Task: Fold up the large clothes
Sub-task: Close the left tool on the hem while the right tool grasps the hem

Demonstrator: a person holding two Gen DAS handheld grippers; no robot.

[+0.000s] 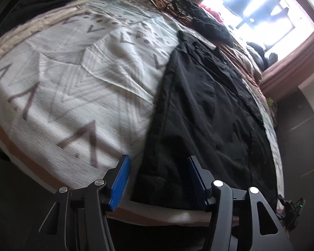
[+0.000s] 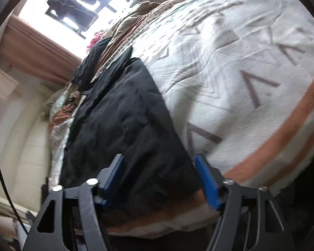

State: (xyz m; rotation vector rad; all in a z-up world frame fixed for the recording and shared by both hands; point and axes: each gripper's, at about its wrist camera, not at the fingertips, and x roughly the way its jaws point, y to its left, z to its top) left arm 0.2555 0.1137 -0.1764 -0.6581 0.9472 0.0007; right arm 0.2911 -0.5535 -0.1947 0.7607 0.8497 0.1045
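A large black garment (image 1: 209, 113) lies flat along the bed, folded into a long strip, its near hem at the bed's front edge. It also shows in the right wrist view (image 2: 123, 121). My left gripper (image 1: 159, 167) is open, its blue pads either side of the garment's near left corner, just above the cloth. My right gripper (image 2: 159, 167) is open over the garment's near right corner, its right pad at the garment's edge. Neither holds anything.
The bed has a white patterned cover (image 1: 77, 79) with an orange stripe (image 2: 282, 138). Dark clothes and a brown blanket (image 1: 207, 21) pile at the far end below a bright window (image 1: 257, 6). A cream padded surface (image 2: 29, 150) lies beside the bed.
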